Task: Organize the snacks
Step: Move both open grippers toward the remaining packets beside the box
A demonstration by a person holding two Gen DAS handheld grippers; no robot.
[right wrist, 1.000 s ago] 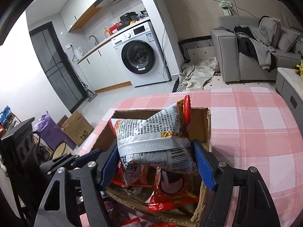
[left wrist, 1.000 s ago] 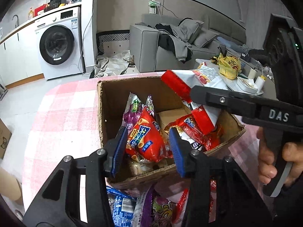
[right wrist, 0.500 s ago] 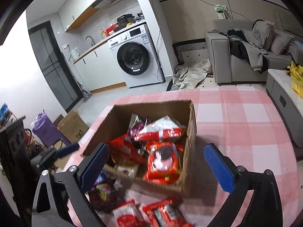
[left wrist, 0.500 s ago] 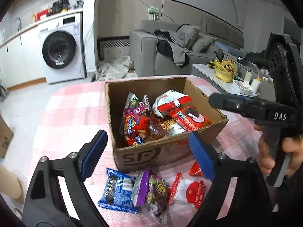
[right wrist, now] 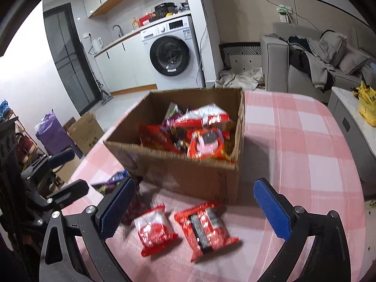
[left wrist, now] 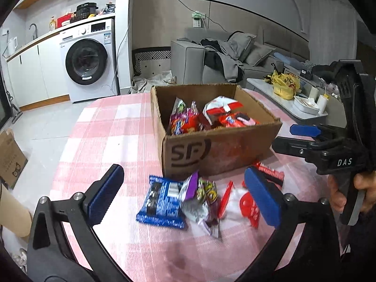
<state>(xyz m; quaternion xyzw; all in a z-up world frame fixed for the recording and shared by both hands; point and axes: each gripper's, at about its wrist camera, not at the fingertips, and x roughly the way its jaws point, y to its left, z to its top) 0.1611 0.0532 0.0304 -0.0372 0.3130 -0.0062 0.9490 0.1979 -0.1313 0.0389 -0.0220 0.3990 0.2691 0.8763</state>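
Both grippers (jaws spread) hover over pink checked tablecloth [right wrist: 293, 141].

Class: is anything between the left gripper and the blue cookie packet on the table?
Nothing visible. The left gripper hangs open above the blue cookie packet, which lies exposed; a purple candy bag only overlaps its right edge.
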